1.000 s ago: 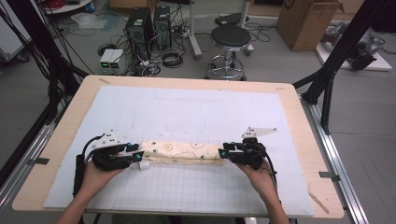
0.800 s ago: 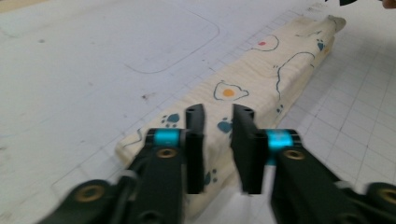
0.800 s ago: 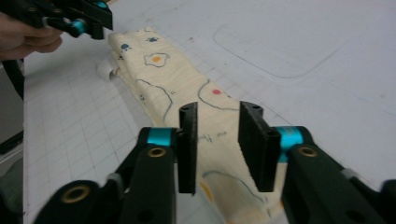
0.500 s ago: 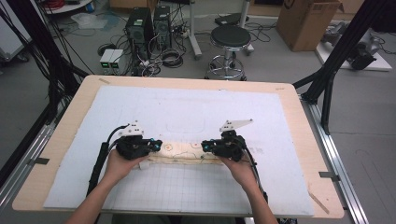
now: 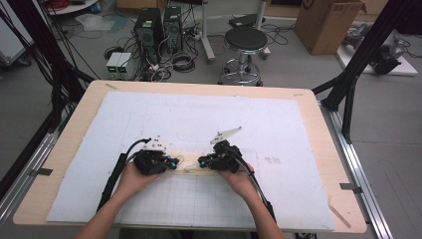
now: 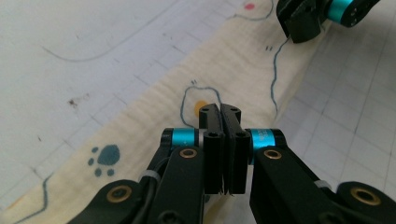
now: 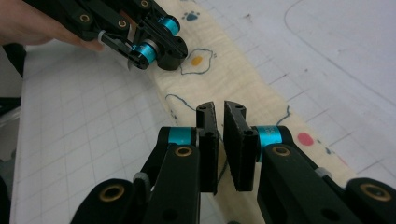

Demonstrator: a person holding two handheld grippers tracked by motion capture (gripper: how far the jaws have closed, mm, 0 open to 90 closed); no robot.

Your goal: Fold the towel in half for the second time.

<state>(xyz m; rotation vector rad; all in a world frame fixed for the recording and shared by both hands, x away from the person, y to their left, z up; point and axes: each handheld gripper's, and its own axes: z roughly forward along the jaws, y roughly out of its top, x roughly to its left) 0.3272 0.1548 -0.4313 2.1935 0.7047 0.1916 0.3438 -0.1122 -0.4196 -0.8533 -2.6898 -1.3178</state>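
Hovering over a folded cream cloth (image 5: 186, 166) near the table's (image 5: 318, 129) six o'clock edge, my left gripper (image 6: 219, 110) is clenched empty and my right gripper (image 7: 220, 108) barely parted. Bare white mat (image 5: 199, 117) lies toward twelve o'clock. Gripper views reveal the cloth's printed egg (image 6: 201, 108) and paw (image 6: 103, 159).

The high view looks forward and down on the whole table (image 5: 64, 149) from far above. Both gripper views sit close, facing each other along the same cream cloth (image 6: 140, 135).
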